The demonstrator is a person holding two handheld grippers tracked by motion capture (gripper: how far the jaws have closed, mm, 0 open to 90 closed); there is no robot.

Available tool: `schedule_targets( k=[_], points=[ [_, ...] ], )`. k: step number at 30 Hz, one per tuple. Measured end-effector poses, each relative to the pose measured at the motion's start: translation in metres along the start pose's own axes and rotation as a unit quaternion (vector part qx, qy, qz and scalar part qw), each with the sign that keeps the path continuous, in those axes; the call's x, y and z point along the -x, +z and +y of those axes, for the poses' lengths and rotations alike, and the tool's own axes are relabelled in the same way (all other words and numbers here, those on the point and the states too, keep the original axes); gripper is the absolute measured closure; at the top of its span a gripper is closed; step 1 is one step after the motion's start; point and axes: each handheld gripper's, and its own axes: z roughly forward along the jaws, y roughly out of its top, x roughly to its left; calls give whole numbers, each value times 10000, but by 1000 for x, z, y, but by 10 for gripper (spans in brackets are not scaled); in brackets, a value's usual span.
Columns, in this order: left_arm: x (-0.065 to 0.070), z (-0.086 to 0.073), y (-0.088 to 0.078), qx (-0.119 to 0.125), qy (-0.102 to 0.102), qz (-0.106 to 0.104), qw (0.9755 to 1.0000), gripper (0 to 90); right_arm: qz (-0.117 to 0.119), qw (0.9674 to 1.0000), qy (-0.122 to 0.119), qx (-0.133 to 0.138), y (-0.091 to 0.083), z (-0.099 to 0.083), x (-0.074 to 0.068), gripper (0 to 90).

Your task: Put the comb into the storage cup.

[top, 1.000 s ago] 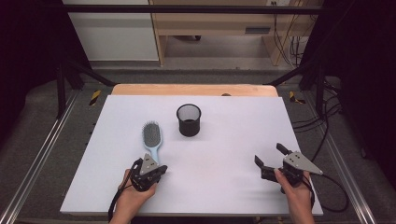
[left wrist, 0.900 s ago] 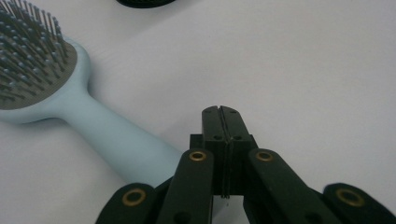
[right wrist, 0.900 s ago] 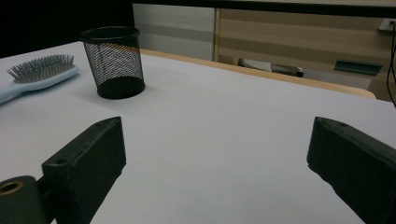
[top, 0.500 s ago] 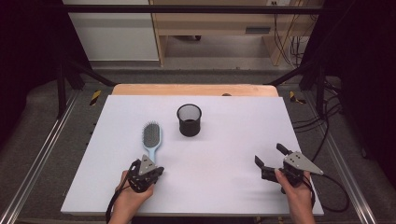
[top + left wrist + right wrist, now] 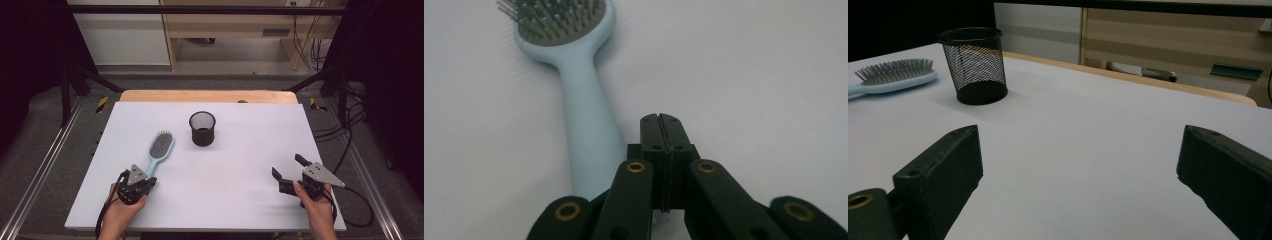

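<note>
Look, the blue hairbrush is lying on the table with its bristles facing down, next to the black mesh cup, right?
Not quite. The hairbrush lies with its bristles facing up, not down; the left gripper view shows the pins pointing upward from the pad. The rest holds: it is blue, it lies on the table, and the black mesh cup stands next to it.
</note>
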Motion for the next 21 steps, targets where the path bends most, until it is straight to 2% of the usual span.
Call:
schedule_targets(
  k=[6,12,21],
  points=[
    [-16,-4,-5,52,-146,31,9999,900,1,10000,-25,-30,1,0,-2,48],
    [-25,-7,-6,63,-57,138,9999,900,5,10000,-17,-36,2,0,-2,49],
    [-37,-9,-8,57,-137,258,9996,900,16,10000,-2,-37,3,-1,-2,48]
  ],
)
